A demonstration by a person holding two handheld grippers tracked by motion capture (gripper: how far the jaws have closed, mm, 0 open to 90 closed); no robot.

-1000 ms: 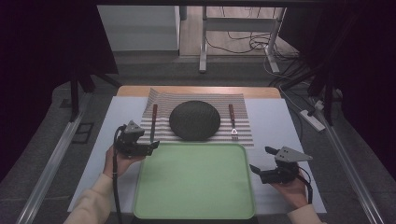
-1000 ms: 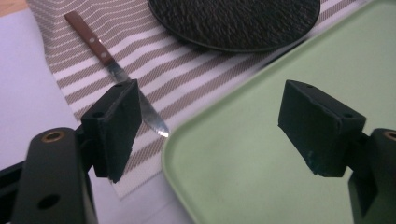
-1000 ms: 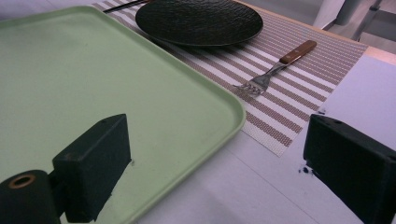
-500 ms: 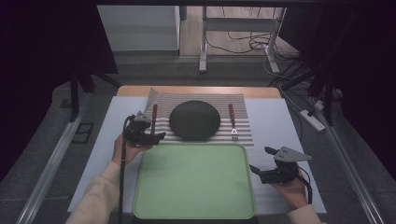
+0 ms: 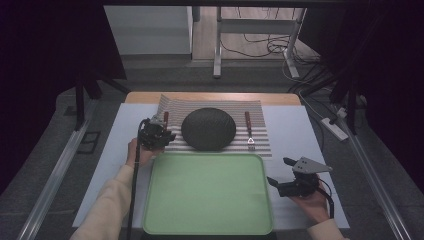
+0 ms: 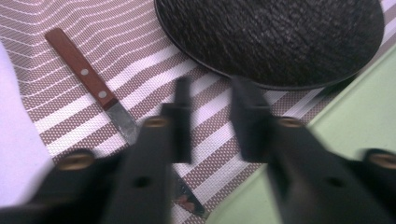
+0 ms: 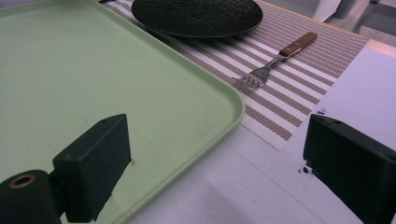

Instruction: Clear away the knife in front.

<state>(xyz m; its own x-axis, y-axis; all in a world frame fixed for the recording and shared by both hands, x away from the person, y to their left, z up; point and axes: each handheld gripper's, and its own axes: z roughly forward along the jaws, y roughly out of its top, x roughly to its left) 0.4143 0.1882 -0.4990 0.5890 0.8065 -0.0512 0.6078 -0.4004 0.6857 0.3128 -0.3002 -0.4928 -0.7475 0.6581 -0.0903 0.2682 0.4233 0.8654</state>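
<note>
Striped placemat on white table

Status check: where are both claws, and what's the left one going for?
Left claw open, low over striped placemat, knife just beside it. Right claw open, empty, at green tray's right edge. Black plate close by the knife.
</note>
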